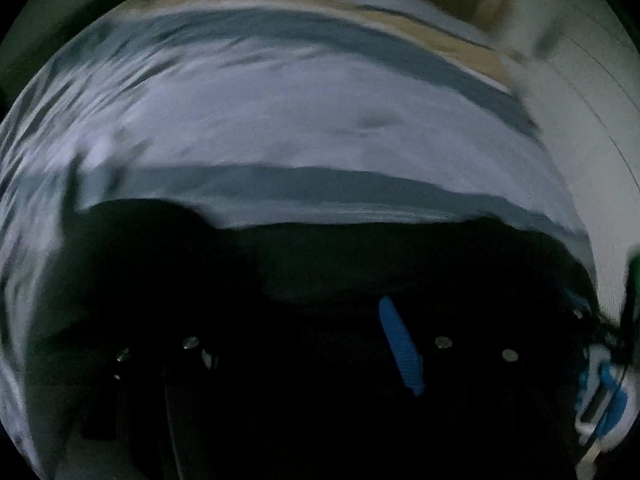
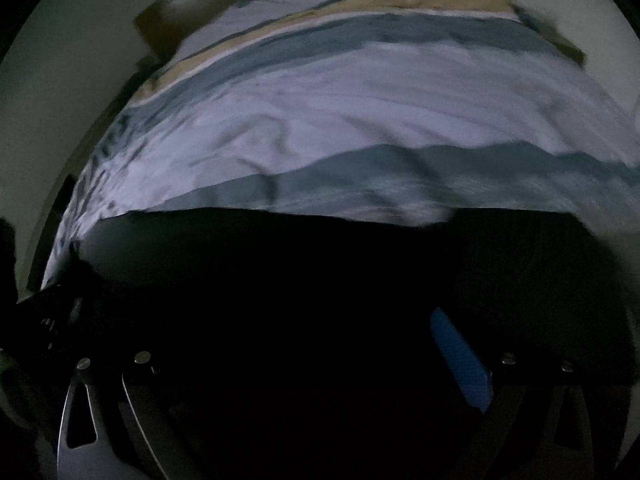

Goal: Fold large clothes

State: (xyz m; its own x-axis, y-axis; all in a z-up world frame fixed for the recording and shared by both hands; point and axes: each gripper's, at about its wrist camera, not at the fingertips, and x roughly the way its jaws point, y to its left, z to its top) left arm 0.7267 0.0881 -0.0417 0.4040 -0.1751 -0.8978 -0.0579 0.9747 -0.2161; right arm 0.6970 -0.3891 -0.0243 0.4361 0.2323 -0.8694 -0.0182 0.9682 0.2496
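A large black garment [image 1: 360,256] fills the lower half of the left wrist view and drapes over my left gripper [image 1: 320,344]; one blue finger pad [image 1: 400,344] shows, the other finger is hidden by the cloth. In the right wrist view the same black garment [image 2: 320,280] covers my right gripper [image 2: 332,352]; one blue finger pad [image 2: 460,360] shows, the other side is hidden. Both views are dark and blurred. I cannot tell whether either gripper pinches the cloth.
Beneath the garment lies a bed cover with white, grey-blue and tan stripes [image 1: 280,120], also seen in the right wrist view [image 2: 360,92]. A pale wall or floor [image 1: 592,120] runs at the right. My right gripper's white and blue body [image 1: 604,392] shows at the left view's right edge.
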